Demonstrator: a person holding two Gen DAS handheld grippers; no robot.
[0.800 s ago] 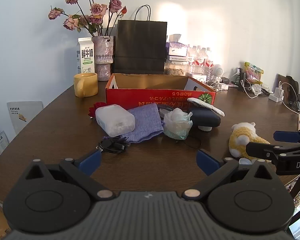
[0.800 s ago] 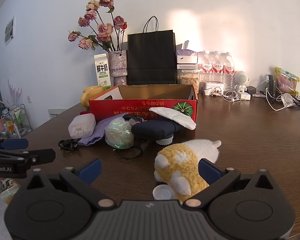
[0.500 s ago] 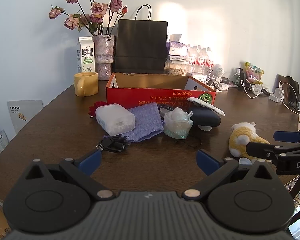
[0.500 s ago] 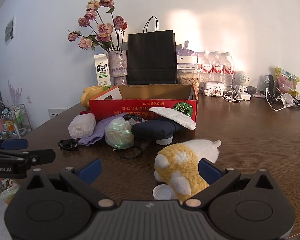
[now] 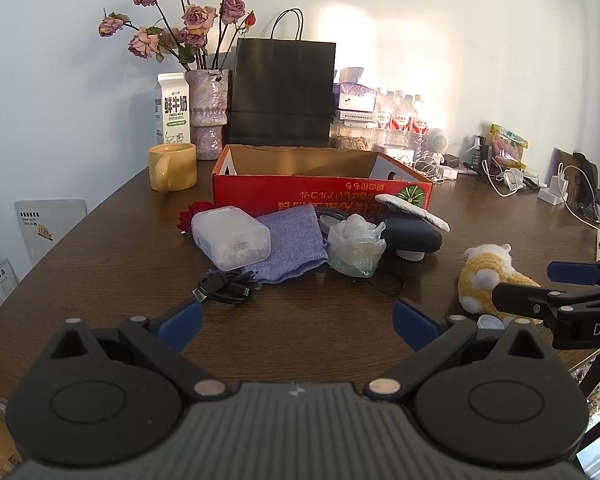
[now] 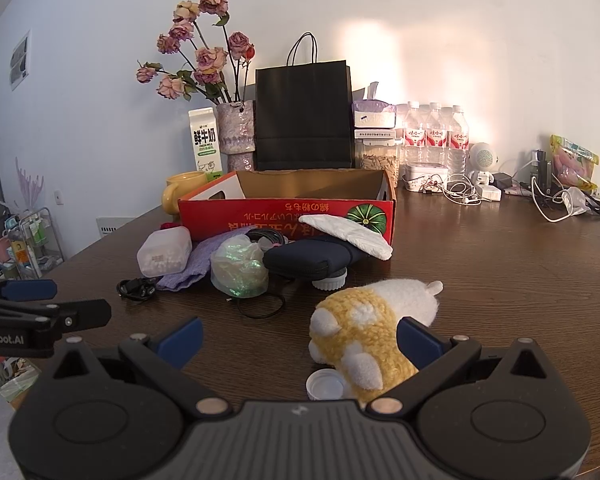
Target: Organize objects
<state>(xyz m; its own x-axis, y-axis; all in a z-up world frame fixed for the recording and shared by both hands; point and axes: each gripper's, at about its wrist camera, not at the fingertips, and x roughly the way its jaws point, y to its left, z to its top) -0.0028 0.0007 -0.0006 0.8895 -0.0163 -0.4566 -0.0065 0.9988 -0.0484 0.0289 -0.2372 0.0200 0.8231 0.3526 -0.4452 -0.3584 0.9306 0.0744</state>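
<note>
A red cardboard box (image 5: pixel 324 196) (image 6: pixel 288 216) stands open at the table's middle. In front of it lie a white plastic case (image 5: pixel 230 238) (image 6: pixel 164 252), a purple cloth (image 5: pixel 292 242), a black cable (image 5: pixel 224 290), a crumpled clear bag (image 5: pixel 356 246) (image 6: pixel 238 266), a dark zip pouch (image 5: pixel 414 236) (image 6: pixel 312 258) and a yellow-white plush toy (image 5: pixel 488 276) (image 6: pixel 364 328) beside a white bottle cap (image 6: pixel 325 385). My left gripper (image 5: pixel 296 322) is open above bare wood, short of the cable. My right gripper (image 6: pixel 298 338) is open, the plush partly between its fingers and untouched.
At the back stand a yellow mug (image 5: pixel 172 166), a milk carton (image 5: pixel 173 110), a vase of dried roses (image 5: pixel 208 120), a black paper bag (image 5: pixel 282 94) and water bottles (image 6: pixel 436 140). Chargers and cables (image 6: pixel 472 194) crowd the back right.
</note>
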